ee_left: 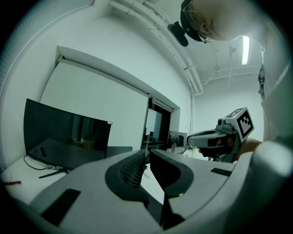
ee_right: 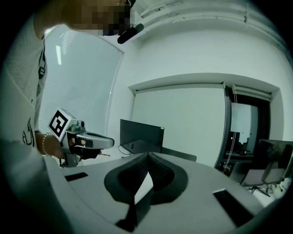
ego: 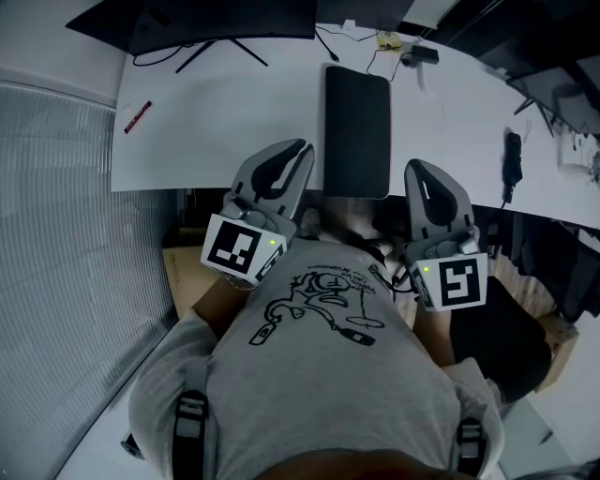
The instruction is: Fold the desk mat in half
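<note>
Hovering at the near edge of the white counter [ego: 225, 131], the left hand-held gripper [ego: 300, 146] and right hand-held gripper [ego: 418, 169] are holding nothing, each with its jaws closed together. Between them the dark desk mat [ego: 356, 131] is lying flat against that near edge. A red pen [ego: 138, 116] is lying near the left edge, a monitor [ego: 216, 19] is standing at the far left corner, and a slatted blind [ego: 56, 234] is lining the room's left side.

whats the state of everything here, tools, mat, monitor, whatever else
left tool, shut, empty
right tool, shut, empty
desk mat, flat on the desk, neither tool touching it
monitor, screen dark
red pen, lying on the desk
roller blind, pulled down
</note>
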A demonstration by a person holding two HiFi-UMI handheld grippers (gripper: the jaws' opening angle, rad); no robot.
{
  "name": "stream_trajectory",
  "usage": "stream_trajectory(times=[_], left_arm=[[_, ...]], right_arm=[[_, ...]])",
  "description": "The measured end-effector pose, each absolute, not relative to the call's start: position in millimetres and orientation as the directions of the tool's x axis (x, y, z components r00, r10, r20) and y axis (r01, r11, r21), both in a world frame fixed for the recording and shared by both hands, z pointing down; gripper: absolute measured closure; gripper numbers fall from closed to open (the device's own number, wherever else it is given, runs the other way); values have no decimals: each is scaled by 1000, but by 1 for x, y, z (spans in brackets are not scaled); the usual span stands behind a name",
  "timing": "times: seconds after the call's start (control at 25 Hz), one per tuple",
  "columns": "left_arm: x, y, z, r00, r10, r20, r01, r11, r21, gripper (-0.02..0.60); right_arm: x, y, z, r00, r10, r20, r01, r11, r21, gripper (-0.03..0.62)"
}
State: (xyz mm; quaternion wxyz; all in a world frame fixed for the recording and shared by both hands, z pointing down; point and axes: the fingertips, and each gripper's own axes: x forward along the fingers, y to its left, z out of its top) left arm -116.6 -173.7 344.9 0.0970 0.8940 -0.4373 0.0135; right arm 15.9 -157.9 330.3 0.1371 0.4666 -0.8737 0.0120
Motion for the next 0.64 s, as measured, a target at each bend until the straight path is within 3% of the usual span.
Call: stream_trajectory(times=[0.64], left_arm=[[-110, -183, 351, 623, -774, 112, -779, -602, 176, 532]], right_arm=[[22, -162, 336, -510, -815, 277, -824, 555, 114, 588]])
